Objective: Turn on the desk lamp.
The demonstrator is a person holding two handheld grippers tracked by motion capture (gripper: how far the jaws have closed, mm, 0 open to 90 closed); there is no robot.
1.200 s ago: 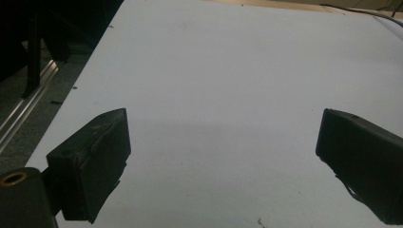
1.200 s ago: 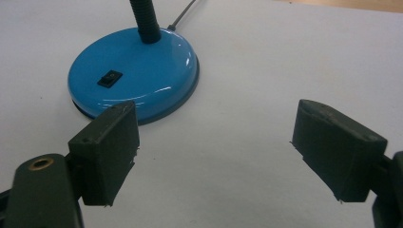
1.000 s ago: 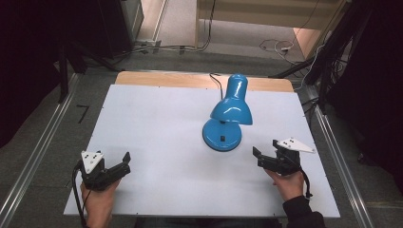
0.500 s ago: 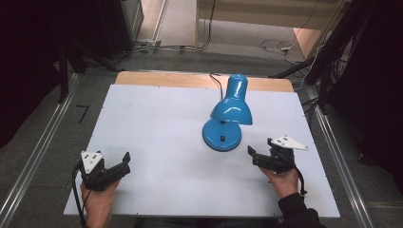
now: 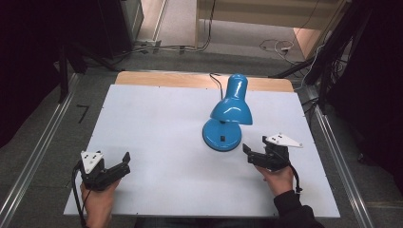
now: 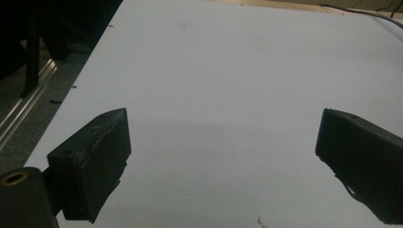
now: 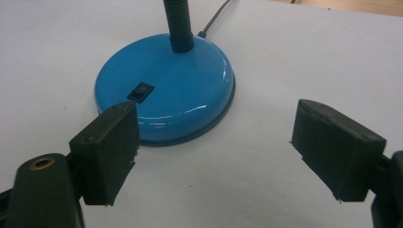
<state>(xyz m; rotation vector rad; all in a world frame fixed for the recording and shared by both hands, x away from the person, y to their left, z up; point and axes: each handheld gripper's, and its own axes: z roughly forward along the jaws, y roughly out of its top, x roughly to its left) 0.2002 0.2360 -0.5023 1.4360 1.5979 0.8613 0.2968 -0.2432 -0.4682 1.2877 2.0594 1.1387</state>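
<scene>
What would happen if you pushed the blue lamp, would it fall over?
Probably not from a low push: the blue desk lamp stands on a wide, flat round base, so it would likely slide. Its glossy surface may be slippery to grip. A push high on the shade seems likelier to tip it.

A glossy blue metal desk lamp is standing right of centre on a white rectangular table top, its cone shade tilting down over its round base. A small black rocker switch is sitting in the base, and a dark ribbed neck is rising from the base's middle. A thin black cord is running from the lamp across a bare wooden strip at the table's far edge. Silver metal rails are flanking the table on grey carpet, and a loose white cable is lying on the pale floor beyond.
</scene>
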